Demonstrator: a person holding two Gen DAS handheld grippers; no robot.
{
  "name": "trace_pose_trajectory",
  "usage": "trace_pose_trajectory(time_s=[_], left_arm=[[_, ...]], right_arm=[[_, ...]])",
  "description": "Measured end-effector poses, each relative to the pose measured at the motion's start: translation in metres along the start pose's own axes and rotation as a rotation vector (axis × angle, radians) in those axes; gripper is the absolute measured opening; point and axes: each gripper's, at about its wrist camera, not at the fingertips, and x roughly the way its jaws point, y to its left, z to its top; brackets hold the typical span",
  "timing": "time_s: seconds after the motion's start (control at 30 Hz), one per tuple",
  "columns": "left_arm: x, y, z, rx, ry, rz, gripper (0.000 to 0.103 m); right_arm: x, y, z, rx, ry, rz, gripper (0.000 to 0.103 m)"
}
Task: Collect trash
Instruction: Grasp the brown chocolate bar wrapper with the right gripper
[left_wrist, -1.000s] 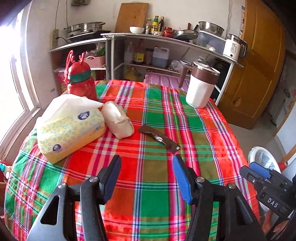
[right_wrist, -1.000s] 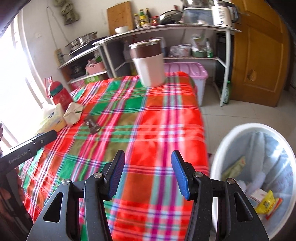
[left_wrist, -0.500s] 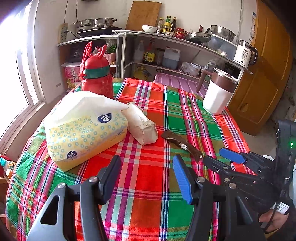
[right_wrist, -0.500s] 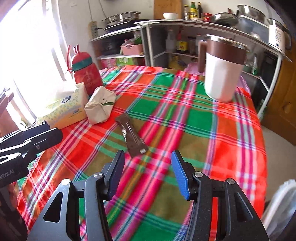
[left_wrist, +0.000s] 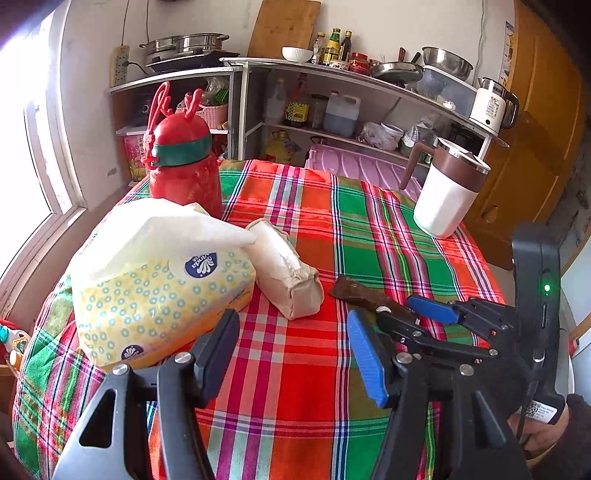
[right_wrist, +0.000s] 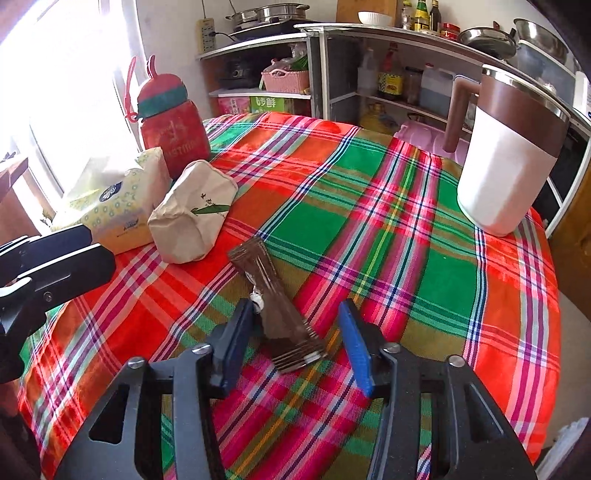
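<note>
On the plaid tablecloth (right_wrist: 373, 206), from the left, stand a red bottle (right_wrist: 171, 122) and a yellow tissue pack (right_wrist: 118, 201), then a tan paper-wrapped packet (right_wrist: 192, 218), a brown wrapper (right_wrist: 273, 299) lying flat, and far right a white-and-brown jug (right_wrist: 509, 155). Over the near cloth the left gripper (left_wrist: 293, 349) hovers with its jaws apart and nothing between them. Beside it the right gripper (right_wrist: 295, 341) straddles the wrapper's near end, its jaws closing, the pads not yet pressing on it.
</note>
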Motion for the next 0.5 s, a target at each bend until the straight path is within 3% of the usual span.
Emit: trace_pose_trajectory(time_s=[0.03,0.3,0.5], left_arm=[[0.002,0.0,0.002,-0.004,-0.001,-0.004,0.063],[0.023,-0.012,0.016,0.031,-0.002,0.052,0.063],[0.04,-0.021,0.024,0.059,0.012,0.1,0.063]], right_arm=[[0.0,-0.002,-0.001,0.004,0.001,-0.007,0.028],[-0.007,-0.001,-0.007,-0.017,0.001,-0.054,0.027],[-0.015,-0.011,-0.014,0.038,-0.006,-0.035,0.027]])
